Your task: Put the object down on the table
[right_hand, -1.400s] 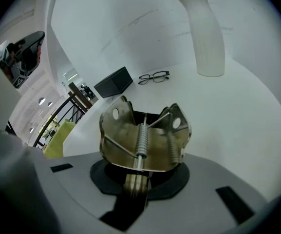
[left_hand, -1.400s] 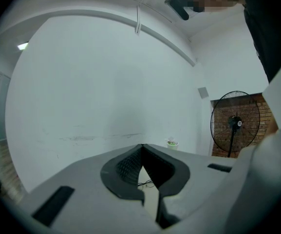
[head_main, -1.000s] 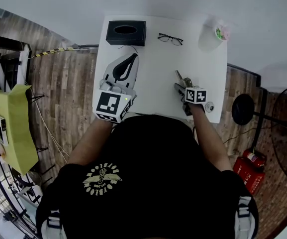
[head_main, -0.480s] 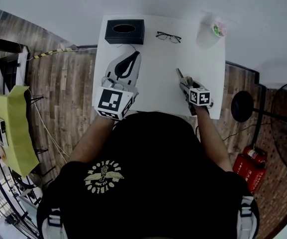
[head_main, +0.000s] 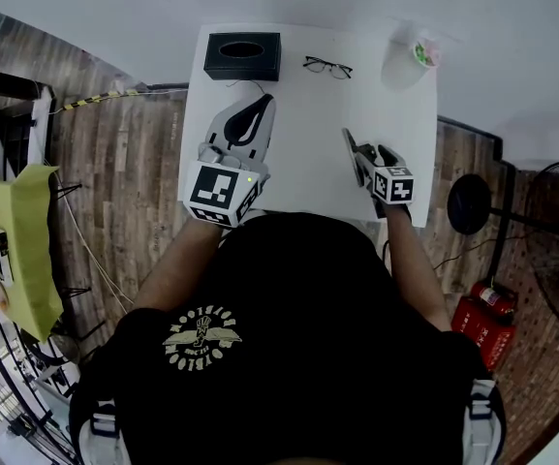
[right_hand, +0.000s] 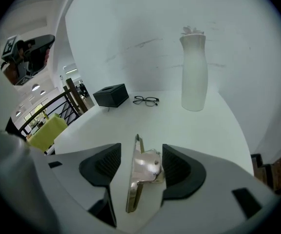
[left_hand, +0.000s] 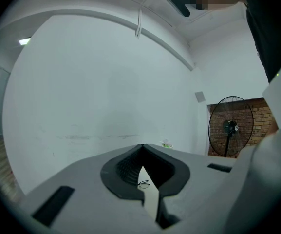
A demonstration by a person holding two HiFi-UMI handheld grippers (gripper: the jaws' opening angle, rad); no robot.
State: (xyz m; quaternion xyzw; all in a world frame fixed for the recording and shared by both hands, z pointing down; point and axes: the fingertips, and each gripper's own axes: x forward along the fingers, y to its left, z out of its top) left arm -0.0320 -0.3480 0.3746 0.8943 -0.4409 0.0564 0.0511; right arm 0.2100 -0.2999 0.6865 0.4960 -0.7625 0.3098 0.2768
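The right tongs (right_hand: 141,150) had just spread wide around the shiny metal clip (right_hand: 142,168), which lay near-right on the bench (right_hand: 194,130), seemingly released, while the left tongs (left_hand: 141,147) were pressed together, empty.

I hold two tongs, left (left_hand: 142,152) and right (head_main: 366,153). One metal clip (right_hand: 142,177) lies between my right tongs' jaws. Ahead of both: one black box (head_main: 242,56), one pair of glasses (head_main: 327,67), one white vase (head_main: 407,63), on one table (head_main: 308,134).
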